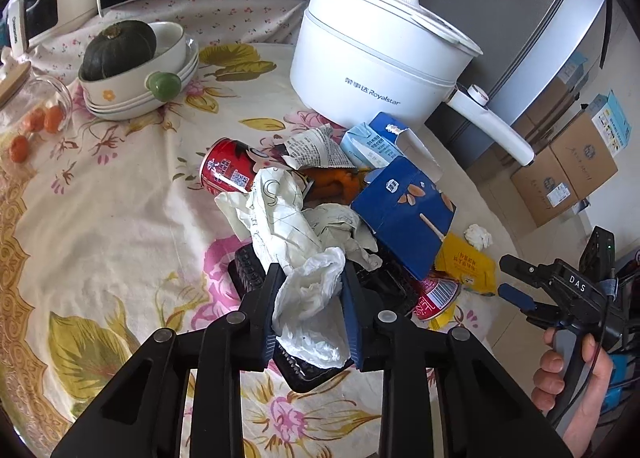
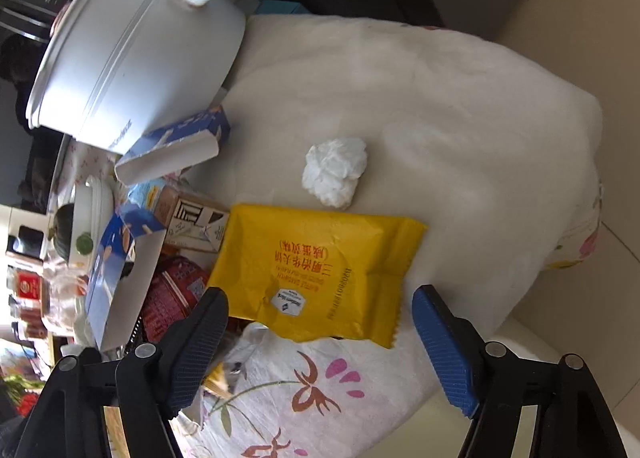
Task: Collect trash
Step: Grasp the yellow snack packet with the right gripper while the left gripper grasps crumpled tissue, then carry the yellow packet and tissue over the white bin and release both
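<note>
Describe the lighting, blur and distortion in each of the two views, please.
Left wrist view: even daylight, mostly sharp, strong fisheye bending at the dark corners, print on the white pot readable. Right wrist view: rolled sideways, softer, the tablecloth washed out, the left edge blurred, the yellow packet still legible.

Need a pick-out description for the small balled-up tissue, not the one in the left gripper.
Start at the white electric pot, then follow its long handle out to the bare tablecloth near the table edge. The small white tissue ball lies there alone, just beyond the yellow snack packet, apart from the heap.
</note>
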Tool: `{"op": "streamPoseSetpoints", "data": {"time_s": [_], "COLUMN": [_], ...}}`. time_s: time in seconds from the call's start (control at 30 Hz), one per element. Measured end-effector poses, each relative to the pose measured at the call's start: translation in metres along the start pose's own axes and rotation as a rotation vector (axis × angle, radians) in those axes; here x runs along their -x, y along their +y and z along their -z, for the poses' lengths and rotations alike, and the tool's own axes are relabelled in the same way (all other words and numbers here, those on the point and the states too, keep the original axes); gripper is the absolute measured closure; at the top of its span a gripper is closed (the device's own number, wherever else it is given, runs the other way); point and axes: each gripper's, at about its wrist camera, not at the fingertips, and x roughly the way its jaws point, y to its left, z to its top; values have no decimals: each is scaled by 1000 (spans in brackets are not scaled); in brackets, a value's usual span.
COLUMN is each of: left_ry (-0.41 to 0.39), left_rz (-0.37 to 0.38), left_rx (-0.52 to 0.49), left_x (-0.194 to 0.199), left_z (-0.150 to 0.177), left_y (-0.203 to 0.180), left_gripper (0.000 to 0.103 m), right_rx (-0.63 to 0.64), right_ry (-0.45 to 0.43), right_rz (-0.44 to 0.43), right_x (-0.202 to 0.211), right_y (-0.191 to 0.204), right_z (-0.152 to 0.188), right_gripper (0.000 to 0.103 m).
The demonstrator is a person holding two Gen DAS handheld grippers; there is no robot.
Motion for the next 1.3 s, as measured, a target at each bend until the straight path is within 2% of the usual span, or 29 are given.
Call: {"op": "streamPoseSetpoints", "data": {"time_s": [0.1, 0.2, 0.23, 0.27, 0.33, 0.37, 0.4, 0.47, 0.6, 0.77, 0.93, 1.0, 1.17, 1.3], "left_ry": [8, 15, 11, 6, 0, -2, -2, -5, 1, 27, -9, -17, 83, 99], "left_rz": [56, 84, 82, 82, 99, 118, 135, 161, 212, 217, 240, 222, 213, 216], "left_rx": [41, 60, 60, 61, 71, 76, 84, 105, 115, 104, 26, 14, 96, 92], "left_x": [4, 5, 6, 8, 13, 15, 18, 23, 29, 25, 36, 37, 15, 14], "left_z": [1, 3, 4, 5, 5, 5, 5, 4, 2, 7, 12, 13, 18, 23], "left_y": [6, 10, 11, 13, 17, 20, 23, 31, 40, 37, 20, 17, 28, 25], "left_gripper": [74, 74, 74, 74, 74, 74, 74, 74, 74, 74, 74, 74, 73, 72], "right_rx": [-1, 49, 104, 154, 215, 212, 197, 157, 157, 174, 198, 212, 215, 206], "right_ry": [-37, -8, -48, -51, -60, -68, -60, -47, -85, -126, -130, -125, -127, -120], "right_rz": [-8, 20, 60, 115, 185, 204, 186, 120, 68, 23, -4, -3, 27, 24], "right_x": [7, -10, -10, -15, -20, -20, -20, -16, 7, 40, 60, 63, 71, 72], "right_y": [-2, 4, 12, 20, 26, 25, 23, 17, 20, 23, 23, 24, 14, 10], "right_z": [-3, 2, 4, 7, 12, 13, 14, 14, 21, 35, 53, 60, 67, 72], "right_gripper": [26, 34, 42, 46, 81, 85, 87, 89, 90, 90, 90, 90, 90, 90]}}
